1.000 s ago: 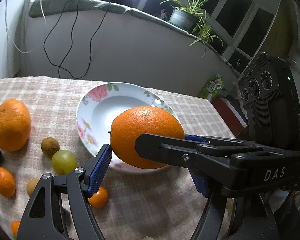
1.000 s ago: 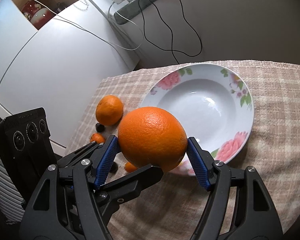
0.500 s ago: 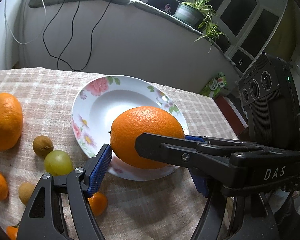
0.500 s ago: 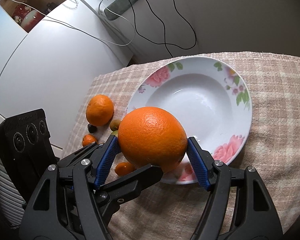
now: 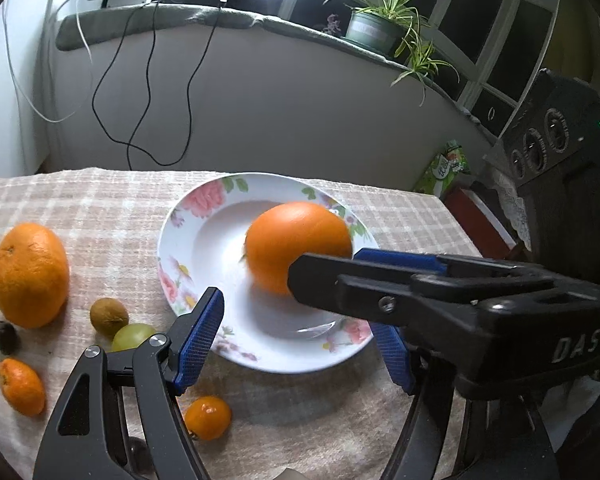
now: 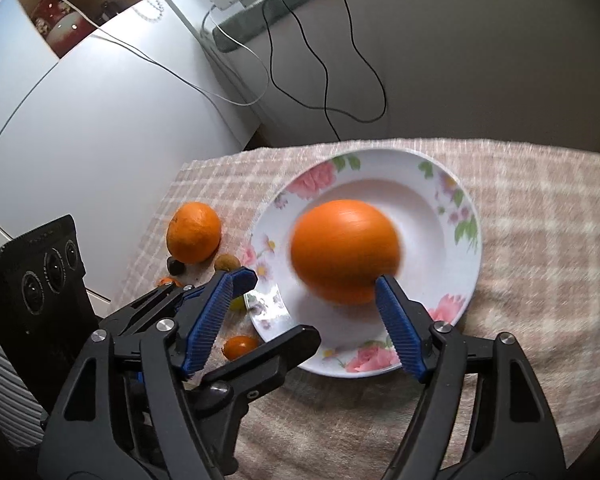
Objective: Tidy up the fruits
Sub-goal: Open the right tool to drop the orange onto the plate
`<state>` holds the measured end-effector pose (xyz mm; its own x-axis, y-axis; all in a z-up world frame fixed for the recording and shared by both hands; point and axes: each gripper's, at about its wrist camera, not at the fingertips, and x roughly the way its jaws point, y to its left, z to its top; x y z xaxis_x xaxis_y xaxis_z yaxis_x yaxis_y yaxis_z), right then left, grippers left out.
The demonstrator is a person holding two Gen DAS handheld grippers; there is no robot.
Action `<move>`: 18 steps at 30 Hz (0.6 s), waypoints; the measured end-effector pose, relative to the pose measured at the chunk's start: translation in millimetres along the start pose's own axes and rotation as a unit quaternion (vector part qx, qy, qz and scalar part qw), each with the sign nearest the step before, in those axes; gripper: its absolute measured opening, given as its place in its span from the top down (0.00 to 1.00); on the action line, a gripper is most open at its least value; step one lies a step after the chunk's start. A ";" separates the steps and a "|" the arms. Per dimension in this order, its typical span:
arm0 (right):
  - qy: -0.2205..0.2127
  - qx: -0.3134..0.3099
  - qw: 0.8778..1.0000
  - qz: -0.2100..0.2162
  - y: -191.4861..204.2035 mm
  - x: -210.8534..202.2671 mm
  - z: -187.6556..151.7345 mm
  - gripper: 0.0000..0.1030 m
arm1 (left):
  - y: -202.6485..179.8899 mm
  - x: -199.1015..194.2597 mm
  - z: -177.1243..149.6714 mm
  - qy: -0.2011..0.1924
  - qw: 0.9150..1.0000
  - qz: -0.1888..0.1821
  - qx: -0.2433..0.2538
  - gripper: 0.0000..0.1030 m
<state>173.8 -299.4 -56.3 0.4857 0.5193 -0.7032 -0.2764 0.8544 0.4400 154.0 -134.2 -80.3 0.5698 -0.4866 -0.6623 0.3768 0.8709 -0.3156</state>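
A big orange (image 6: 345, 251) lies motion-blurred in the floral plate (image 6: 466, 272), also shown in the left wrist view (image 5: 296, 245) on the plate (image 5: 180, 240). My right gripper (image 6: 312, 320) is open, its blue pads wide apart just short of the orange. My left gripper (image 5: 296, 344) is open and empty over the plate's near rim. A second large orange (image 5: 30, 274) lies on the cloth to the left, with a kiwi (image 5: 109, 316), a green grape (image 5: 134, 336), two small mandarins (image 5: 22, 386) (image 5: 208, 417) and a dark fruit (image 5: 4, 336).
A checked cloth (image 5: 100, 208) covers the table. A grey wall with hanging cables (image 5: 148, 92) stands behind it. A potted plant (image 5: 370, 28) sits on the sill. A white cabinet (image 6: 100, 128) stands left of the table.
The right gripper has opened and let go of the big orange, which has dropped into the plate. Both grippers have drawn back a little.
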 end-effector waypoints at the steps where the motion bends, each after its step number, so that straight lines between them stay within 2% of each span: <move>1: -0.002 -0.002 1.000 -0.002 1.2 -1.2 0.0 0.24 | 0.8 -0.6 -0.5 0.000 1.000 0.000 -0.001 0.30; 18: -0.027 -0.015 0.999 -0.038 12.8 -18.8 -8.9 0.23 | -0.6 -21.5 -7.2 -0.010 1.000 0.018 0.008 0.30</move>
<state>153.7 -298.1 -42.5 0.5491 0.4524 -0.7027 -0.2618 0.8916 0.3695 136.2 -123.8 -70.8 0.5976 -0.4568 -0.6589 0.3671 0.8865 -0.2816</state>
